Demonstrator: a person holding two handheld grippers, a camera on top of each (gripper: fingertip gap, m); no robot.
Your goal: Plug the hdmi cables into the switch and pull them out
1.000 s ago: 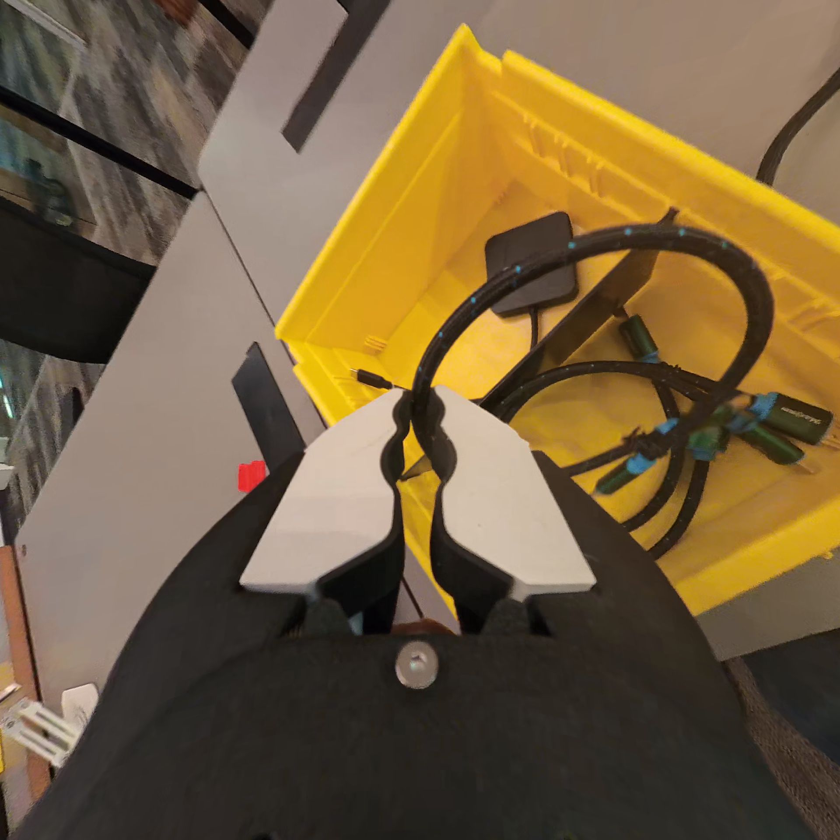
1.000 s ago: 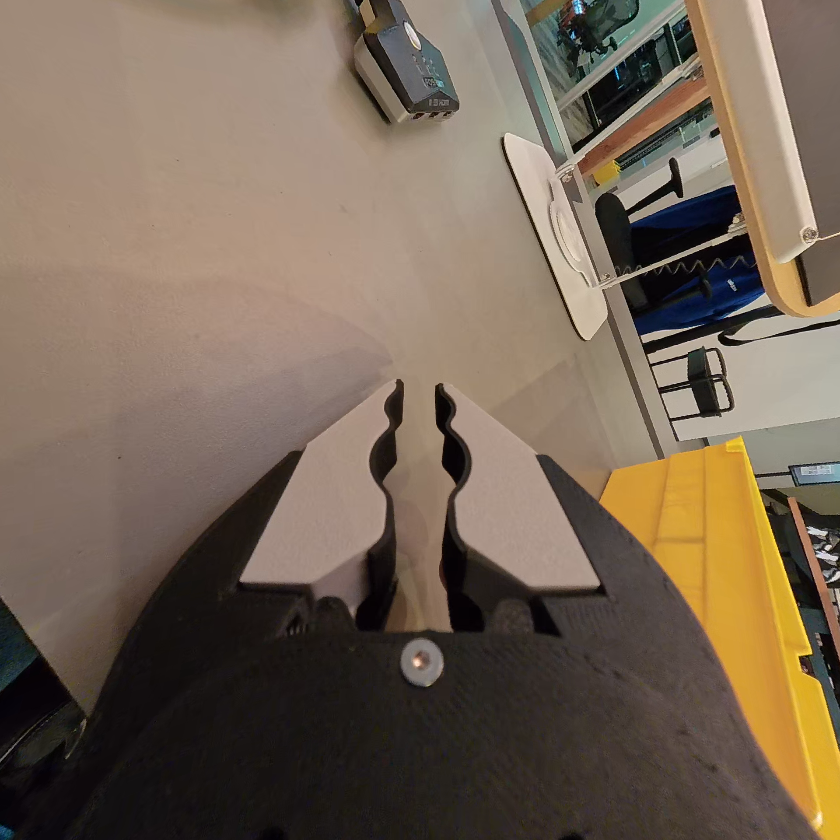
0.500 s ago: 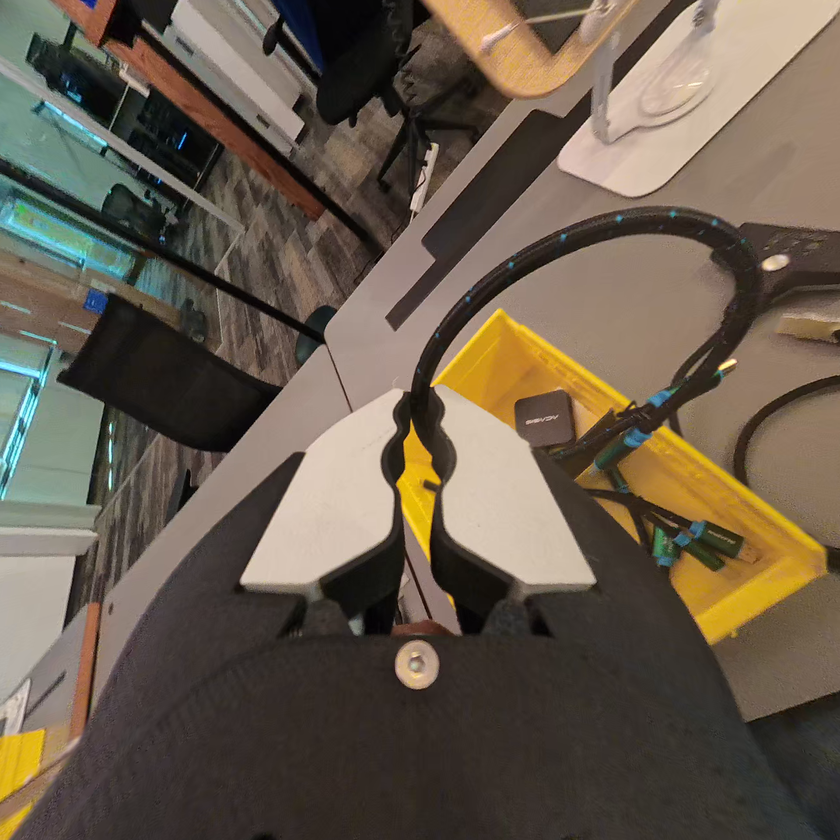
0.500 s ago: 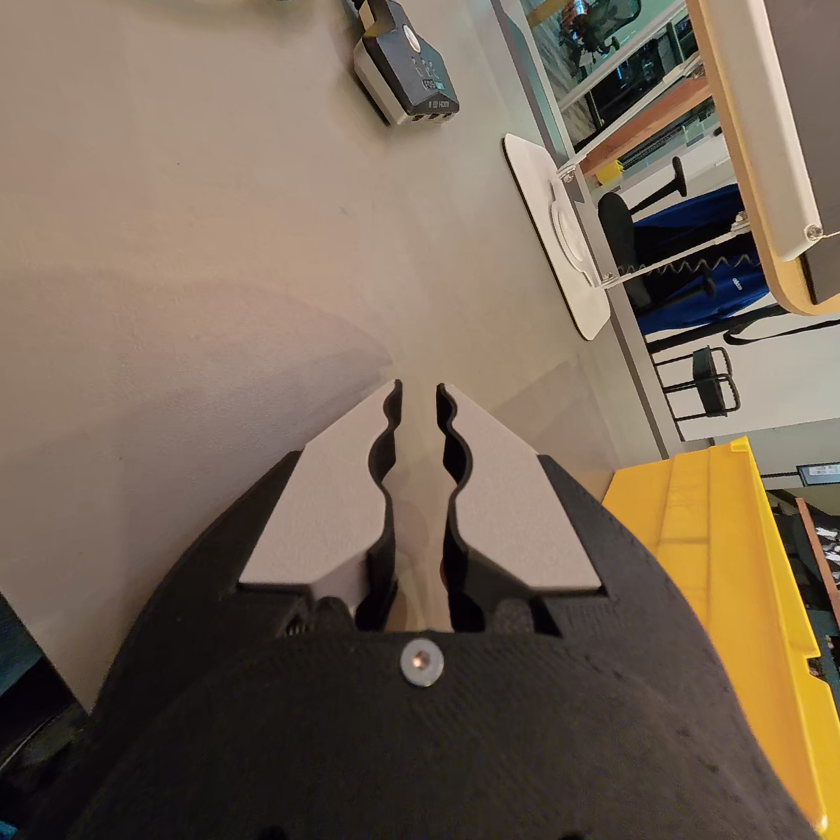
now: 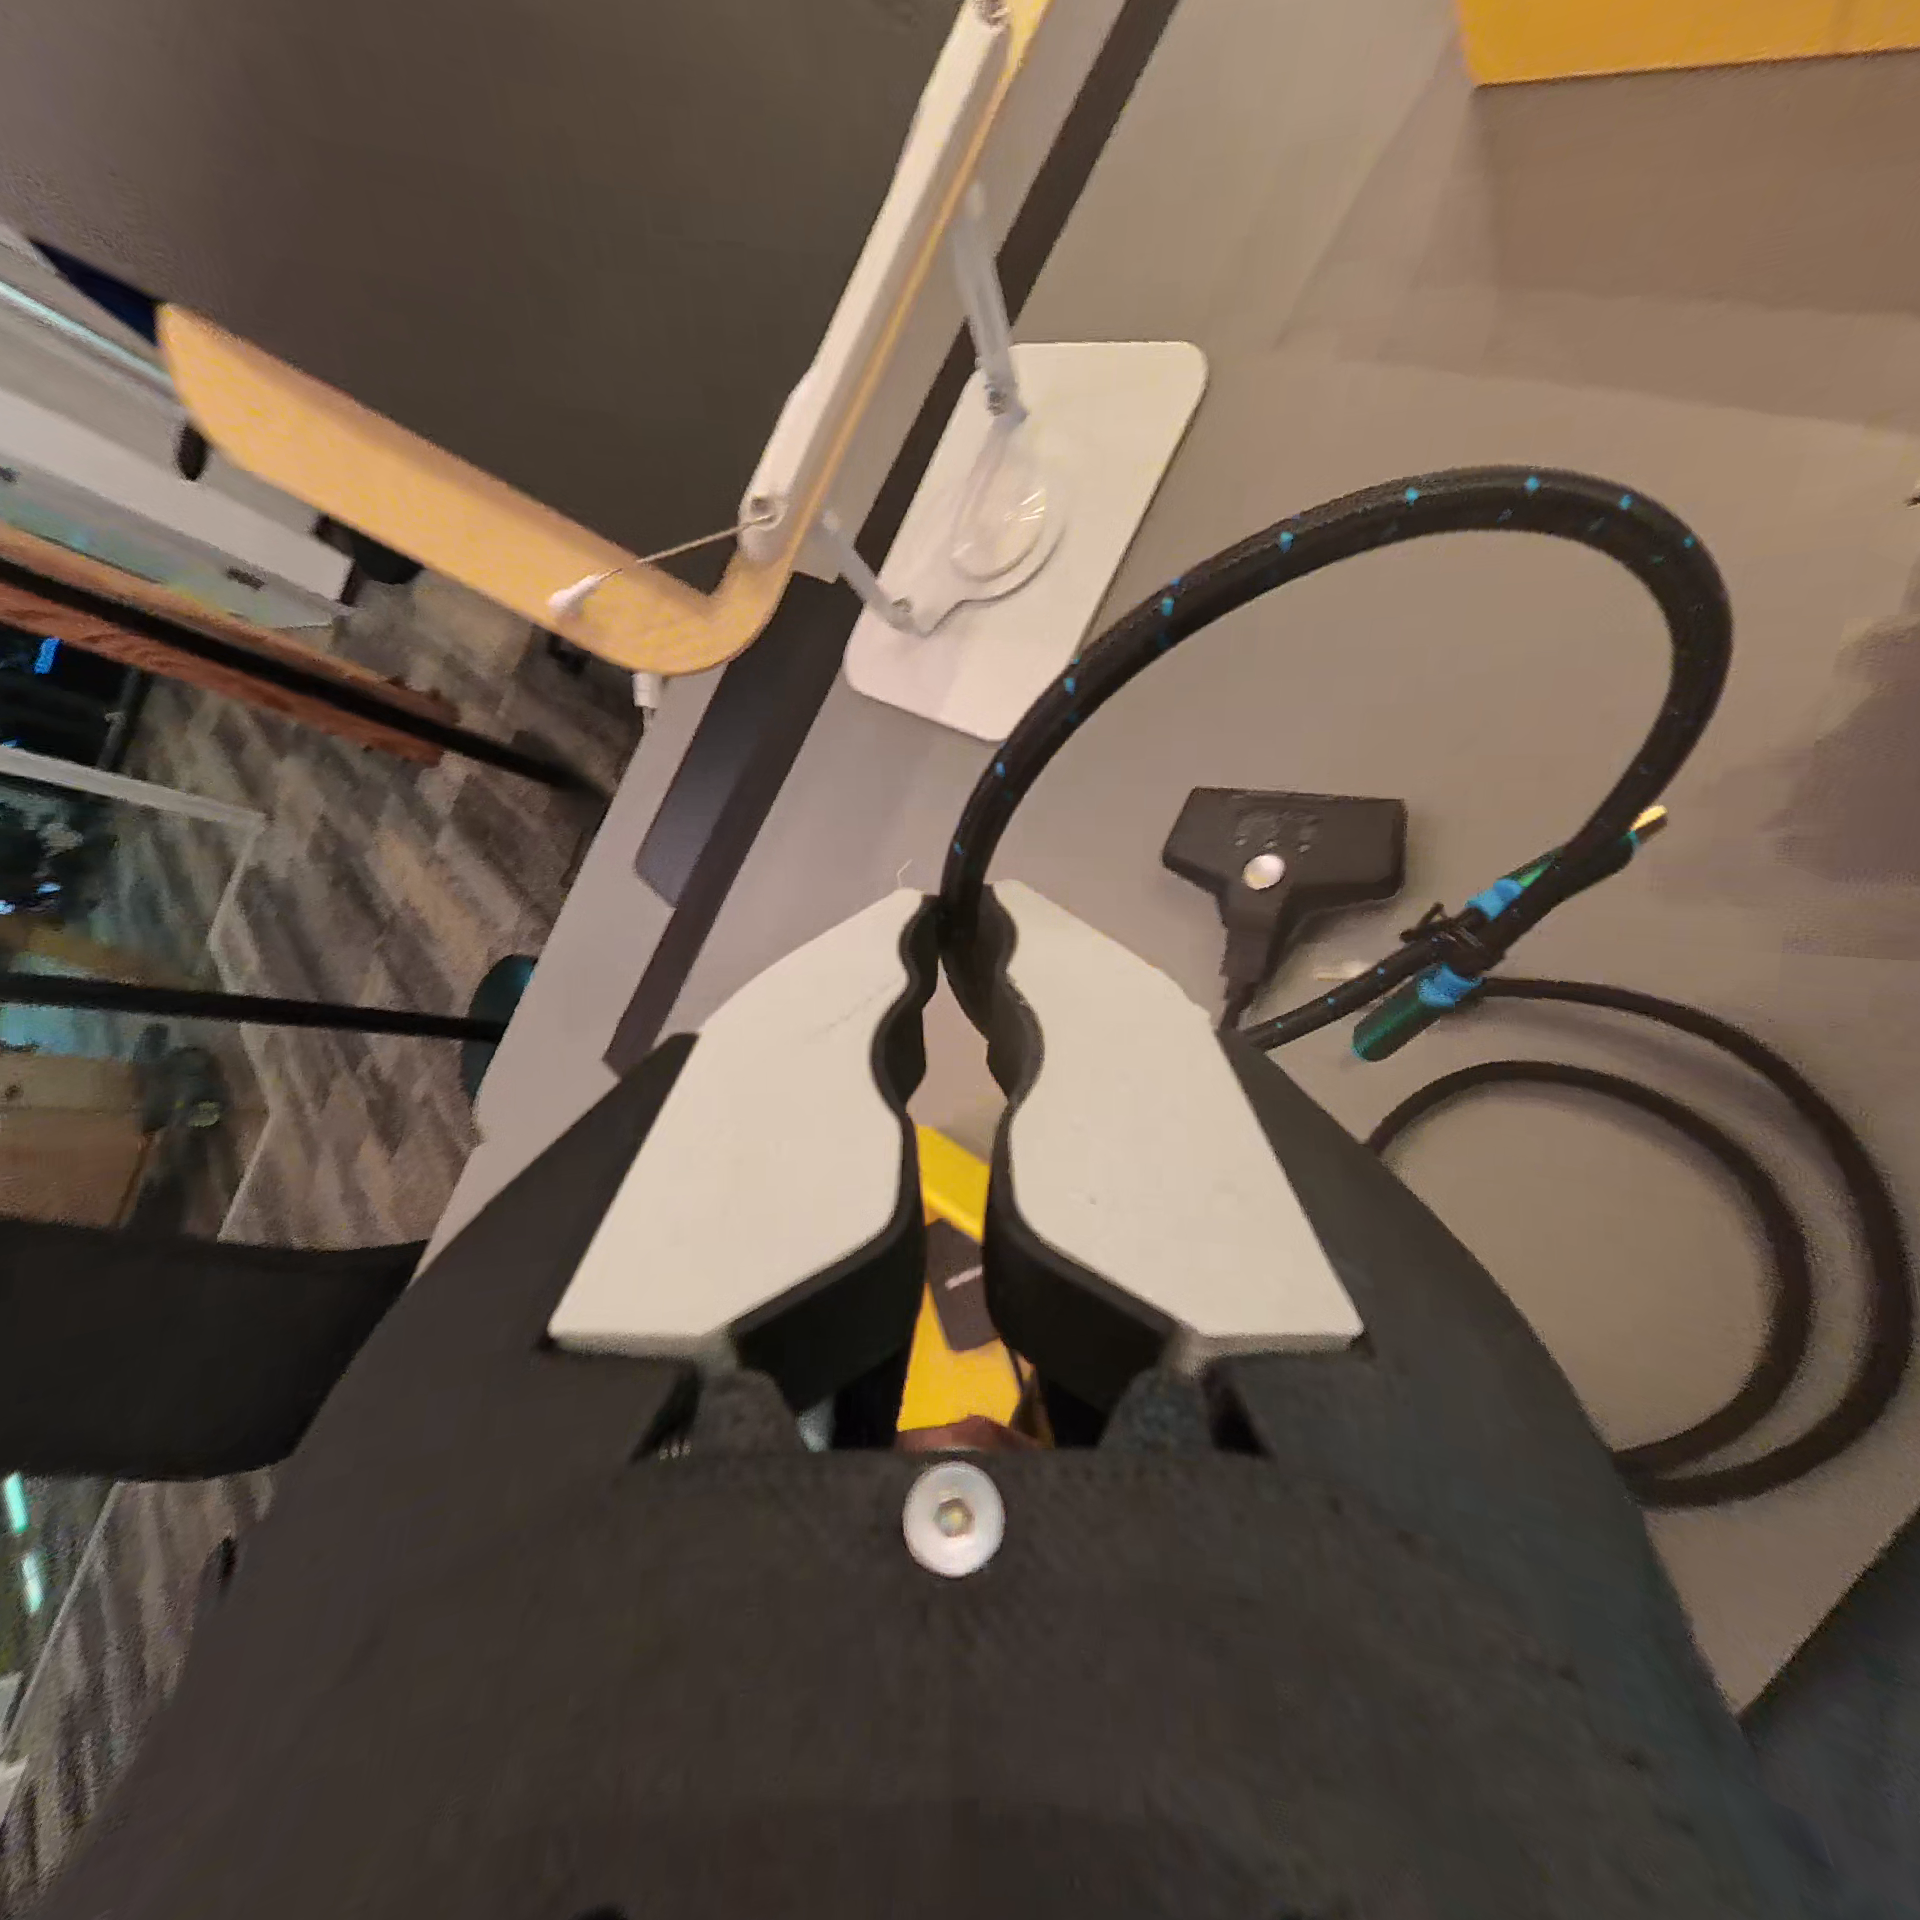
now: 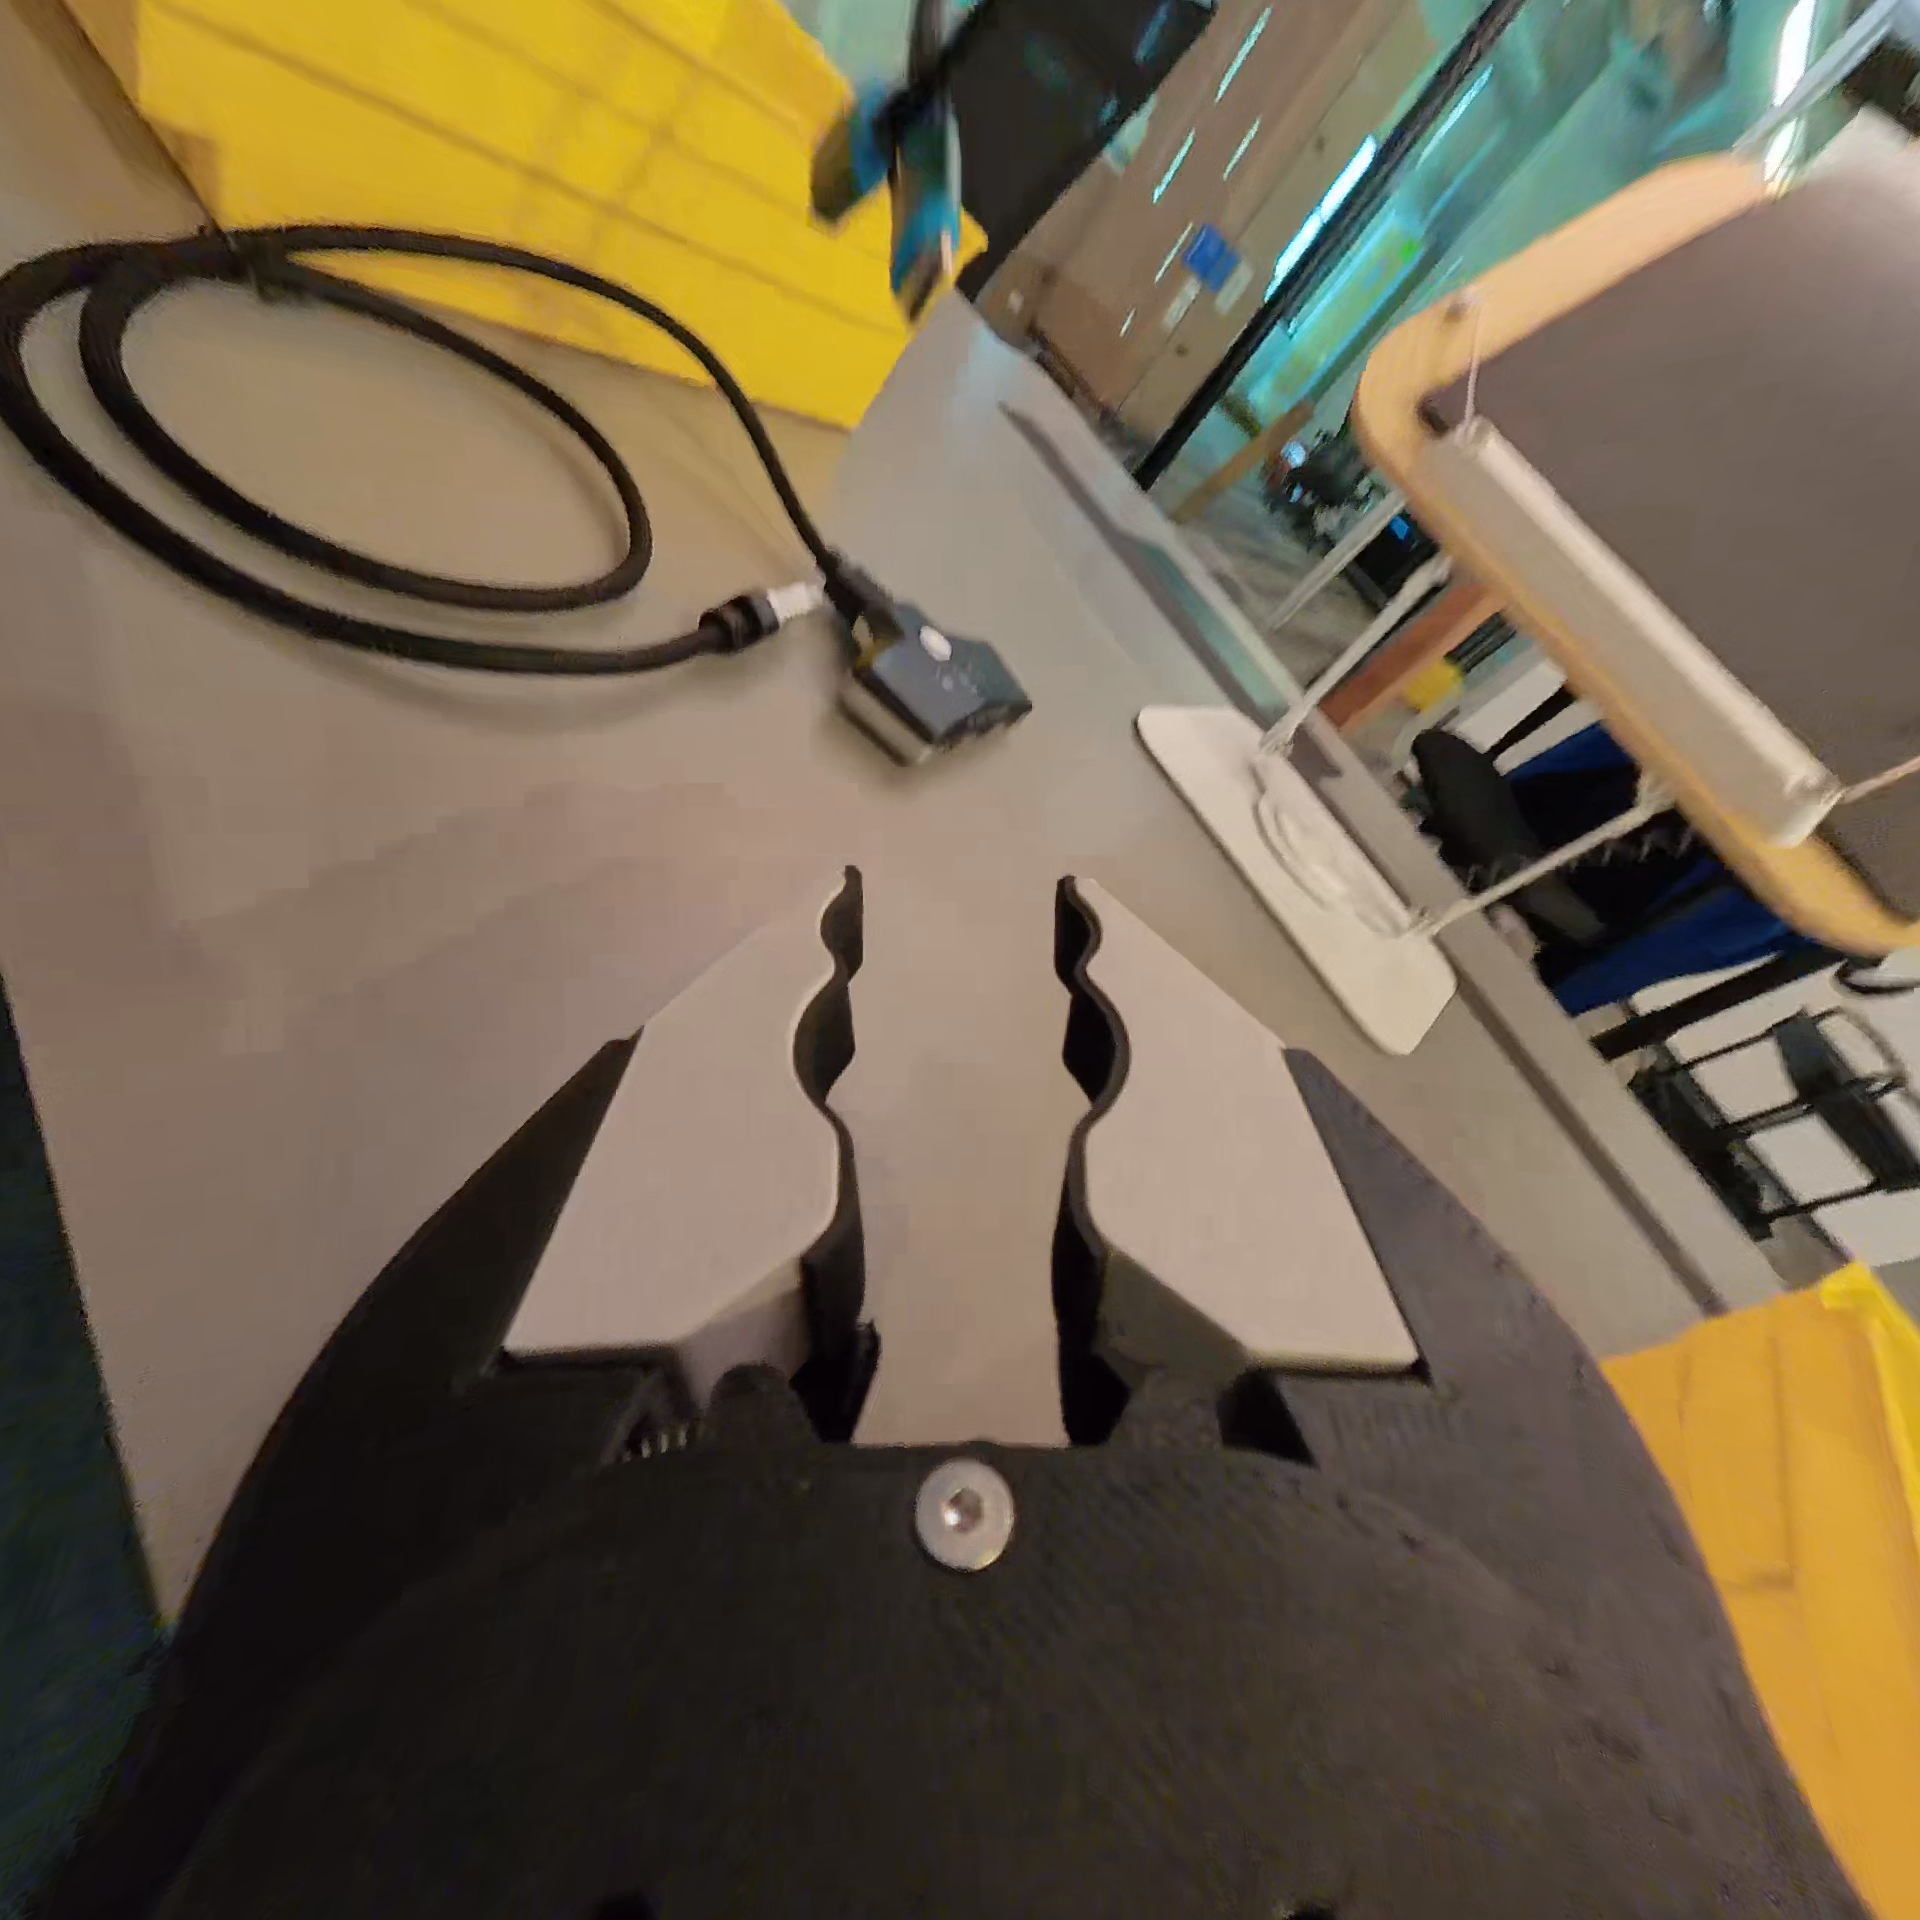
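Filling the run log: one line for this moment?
left gripper: shut on HDMI cable | right gripper: open | switch: on table

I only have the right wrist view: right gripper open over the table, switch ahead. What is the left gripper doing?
Observer: The left gripper is shut on a black braided HDMI cable with blue flecks.
Operator: Where do its ends sit?
Observer: The cable arcs over, and its green plugs hang beside the switch, not inserted.
Operator: Are the ends free?
Observer: No, a black tie bundles them together.
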